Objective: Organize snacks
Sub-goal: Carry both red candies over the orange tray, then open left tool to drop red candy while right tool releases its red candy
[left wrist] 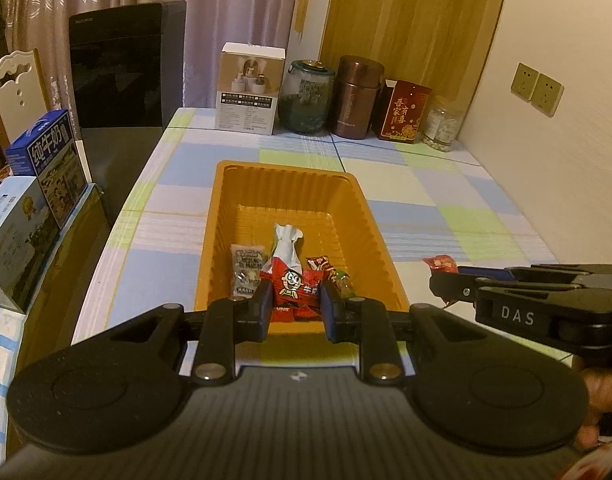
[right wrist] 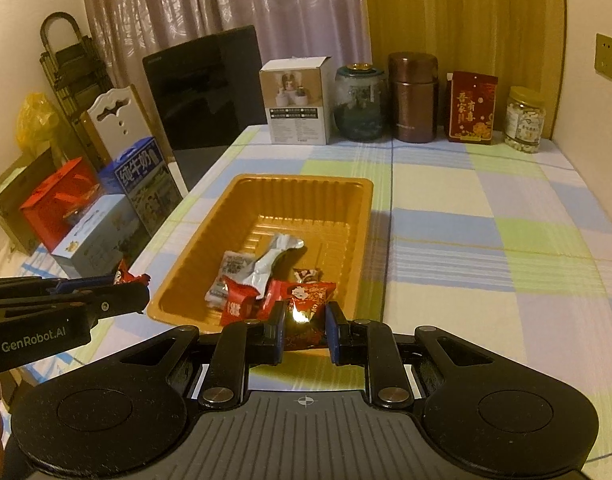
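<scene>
An orange plastic tray (left wrist: 234,184) (right wrist: 242,192) sits on the checked tablecloth and holds several snack packets, among them a silver-topped one (left wrist: 285,240) (right wrist: 272,256). My left gripper (left wrist: 297,312) is shut on a red cartoon-face milk candy packet (left wrist: 292,282), held over the tray's near end; it shows from the side in the right wrist view (right wrist: 134,286). My right gripper (right wrist: 305,330) is shut on a red patterned snack packet (right wrist: 308,300), just right of the tray's near corner; it shows in the left wrist view (left wrist: 440,268).
Along the back wall stand a white box (right wrist: 296,102), a glass jar (right wrist: 360,102), a brown canister (right wrist: 412,98), a red packet (right wrist: 470,108) and a nut jar (right wrist: 524,120). Milk cartons (left wrist: 46,164) and a black panel (left wrist: 118,68) are left of the table.
</scene>
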A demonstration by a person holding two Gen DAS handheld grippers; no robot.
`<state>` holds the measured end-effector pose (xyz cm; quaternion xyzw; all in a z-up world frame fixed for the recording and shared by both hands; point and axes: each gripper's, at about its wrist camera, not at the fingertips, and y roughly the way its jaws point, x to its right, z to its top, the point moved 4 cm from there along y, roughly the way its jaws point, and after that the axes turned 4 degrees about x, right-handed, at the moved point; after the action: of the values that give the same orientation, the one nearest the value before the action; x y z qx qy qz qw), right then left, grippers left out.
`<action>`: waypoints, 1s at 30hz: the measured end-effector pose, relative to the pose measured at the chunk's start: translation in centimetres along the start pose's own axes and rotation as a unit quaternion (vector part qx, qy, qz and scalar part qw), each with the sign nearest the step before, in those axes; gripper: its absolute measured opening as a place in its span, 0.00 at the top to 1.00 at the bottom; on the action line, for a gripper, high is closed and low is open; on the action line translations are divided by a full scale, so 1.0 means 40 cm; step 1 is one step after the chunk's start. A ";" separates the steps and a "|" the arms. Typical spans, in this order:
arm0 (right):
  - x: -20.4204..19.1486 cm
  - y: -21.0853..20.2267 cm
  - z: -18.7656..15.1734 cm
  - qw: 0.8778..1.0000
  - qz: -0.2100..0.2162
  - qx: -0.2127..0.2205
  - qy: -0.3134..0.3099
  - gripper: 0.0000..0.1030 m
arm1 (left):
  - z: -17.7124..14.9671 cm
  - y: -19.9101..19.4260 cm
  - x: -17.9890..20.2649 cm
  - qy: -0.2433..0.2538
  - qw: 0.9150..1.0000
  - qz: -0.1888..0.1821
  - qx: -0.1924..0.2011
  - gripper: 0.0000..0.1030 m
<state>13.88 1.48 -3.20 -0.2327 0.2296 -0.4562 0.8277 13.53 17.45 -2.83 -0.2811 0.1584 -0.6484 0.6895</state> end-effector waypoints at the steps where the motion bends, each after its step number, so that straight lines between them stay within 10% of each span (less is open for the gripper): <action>1: 0.002 0.005 0.006 1.000 0.000 0.001 0.001 0.79 | 0.002 0.005 -0.002 0.001 1.000 0.000 0.000 0.78; 30: 0.046 0.189 0.109 1.000 0.009 -0.011 0.010 0.79 | 0.086 0.233 -0.038 0.010 0.999 -0.011 -0.038 0.78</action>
<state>22.26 4.28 -4.57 -0.2350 0.2449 -0.4486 0.8267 22.87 19.58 -5.85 -0.3024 0.1869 -0.6525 0.6693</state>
